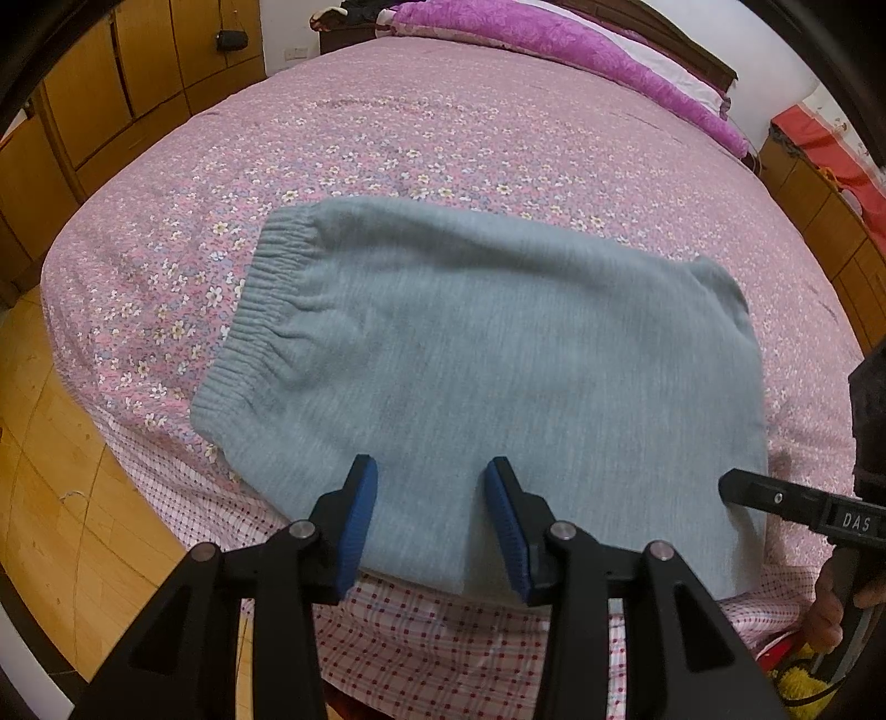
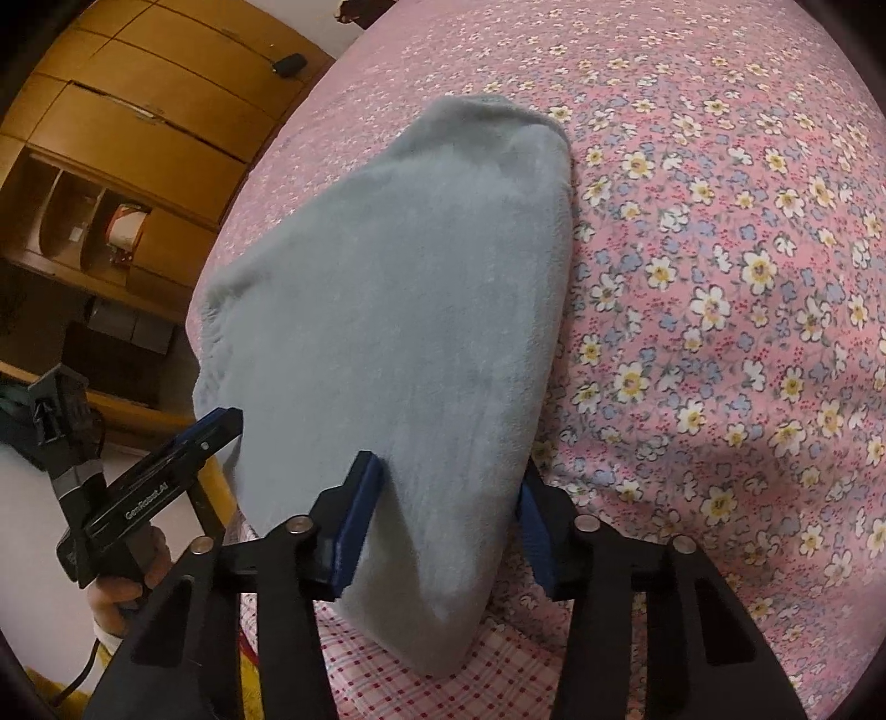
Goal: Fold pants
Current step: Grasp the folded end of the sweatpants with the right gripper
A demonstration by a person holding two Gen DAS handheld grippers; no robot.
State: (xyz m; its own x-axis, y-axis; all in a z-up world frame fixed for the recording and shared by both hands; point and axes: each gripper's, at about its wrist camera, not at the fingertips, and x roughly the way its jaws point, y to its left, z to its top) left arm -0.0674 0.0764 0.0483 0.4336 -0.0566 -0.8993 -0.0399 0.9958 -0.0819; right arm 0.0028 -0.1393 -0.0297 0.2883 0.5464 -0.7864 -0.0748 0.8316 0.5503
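Grey fleece pants (image 1: 476,354) lie folded, mid-frame. Left gripper (image 1: 432,518) gapes wide; right gripper (image 2: 451,515) straddles the lower corner unclamped, so a lift could slip.

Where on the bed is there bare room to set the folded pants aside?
Free: the floral bedspread between the grey pants and the purple pillows, and the strip beside the waistband toward the wardrobe. Crowded: the near edge, where the left gripper and right gripper sit open at the pants' hem.
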